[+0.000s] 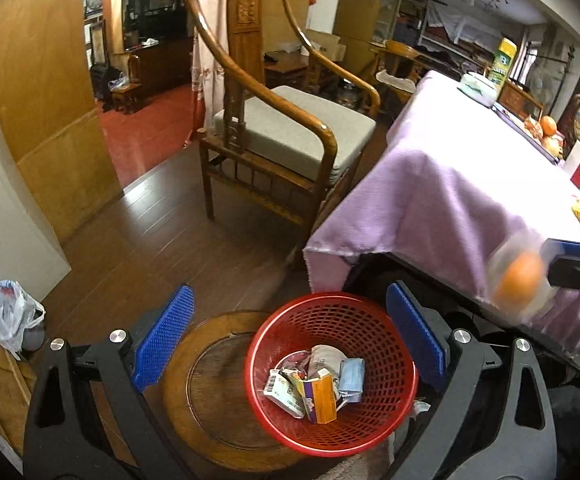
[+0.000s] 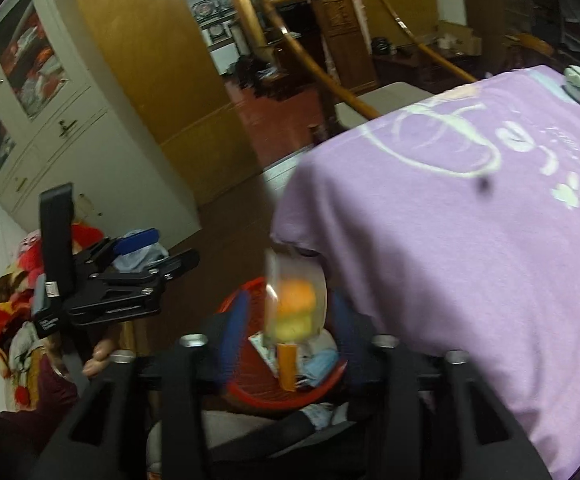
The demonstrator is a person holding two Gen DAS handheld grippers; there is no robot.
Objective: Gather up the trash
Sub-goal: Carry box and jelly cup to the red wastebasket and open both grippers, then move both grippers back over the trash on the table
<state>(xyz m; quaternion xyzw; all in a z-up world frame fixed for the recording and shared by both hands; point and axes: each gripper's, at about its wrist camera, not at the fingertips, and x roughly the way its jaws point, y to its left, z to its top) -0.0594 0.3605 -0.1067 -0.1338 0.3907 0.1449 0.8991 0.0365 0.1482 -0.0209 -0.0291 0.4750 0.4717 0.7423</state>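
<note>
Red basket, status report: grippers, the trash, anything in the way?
Left gripper open, empty, above red basket. Right gripper holds blurred clear wrapper with orange inside, over the basket. Purple tablecloth close beside.

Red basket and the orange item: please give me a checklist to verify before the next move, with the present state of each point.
1. Red basket open and not full: ok, trash covers only its bottom.
2. Basket seated on the round wooden stool: ok.
3. Orange item in clear wrapping between the fingers of the right gripper: cannot tell if gripped, blurred.
4. Item above the basket: ok in the right wrist view.
5. Left gripper open, holding nothing: ok.
6. Purple cloth clear of the basket opening: ok.
</note>
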